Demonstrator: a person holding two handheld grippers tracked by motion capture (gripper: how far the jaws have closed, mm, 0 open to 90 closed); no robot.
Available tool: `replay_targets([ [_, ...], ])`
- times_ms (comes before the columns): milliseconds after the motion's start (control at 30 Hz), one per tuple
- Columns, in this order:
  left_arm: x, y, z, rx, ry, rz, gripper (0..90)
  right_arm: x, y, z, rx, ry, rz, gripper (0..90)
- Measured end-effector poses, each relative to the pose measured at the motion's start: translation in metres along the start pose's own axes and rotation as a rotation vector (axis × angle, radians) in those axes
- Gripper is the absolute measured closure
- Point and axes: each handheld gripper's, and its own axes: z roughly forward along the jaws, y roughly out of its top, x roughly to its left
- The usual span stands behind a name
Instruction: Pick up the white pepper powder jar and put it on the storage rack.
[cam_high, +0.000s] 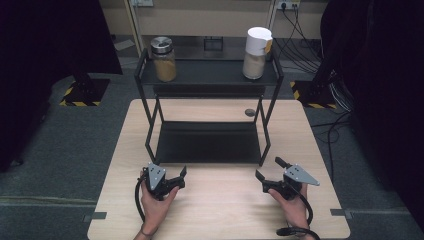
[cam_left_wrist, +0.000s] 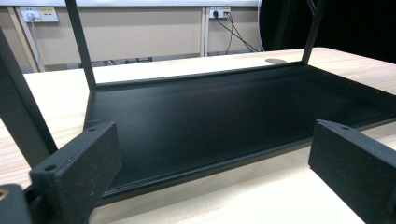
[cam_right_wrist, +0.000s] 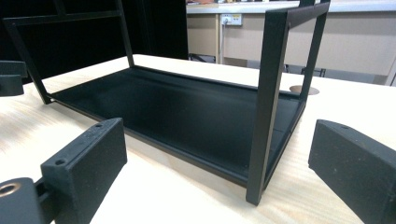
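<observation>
1. The left gripper (cam_high: 174, 176) is sitting low over the near edge of the wooden table (cam_high: 120, 150), held in the person's left hand (cam_high: 156, 200), its jaws spread wide apart with nothing between them.
2. The right gripper (cam_high: 270, 170) is mirroring it on the other side, cradled in the right hand (cam_high: 290, 202), jaws likewise gaping and empty.
3. Both are pointing at the black two-tier rack (cam_high: 210, 142), which is standing on the table just beyond them; neither is touching it.
4. In the left gripper view the rack's lower tray (cam_left_wrist: 224, 116) is lying bare, just ahead of the jaws.
5. In the right gripper view a front post of the rack (cam_right_wrist: 268, 102) is rising upright between the two jaws, a little farther off.
6. Up on the top shelf (cam_high: 210, 75), a glass jar with a metal lid (cam_high: 163, 59) is standing at the left end.
7. A white-capped jar (cam_high: 256, 52) is standing at the right end, well apart from it.
</observation>
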Motion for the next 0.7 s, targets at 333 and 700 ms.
replay_targets([
  [333,-0.0003,-0.0003,-0.0001,-0.002,0.0,0.002,1.7,-0.0002,-0.0043,0.0011,0.036,0.012,0.013,5.5],
  [700,-0.0003,-0.0003,0.0,-0.002,-0.001,0.003,1.6,0.0002,-0.0066,0.0011,0.041,0.009,0.014,5.5],
])
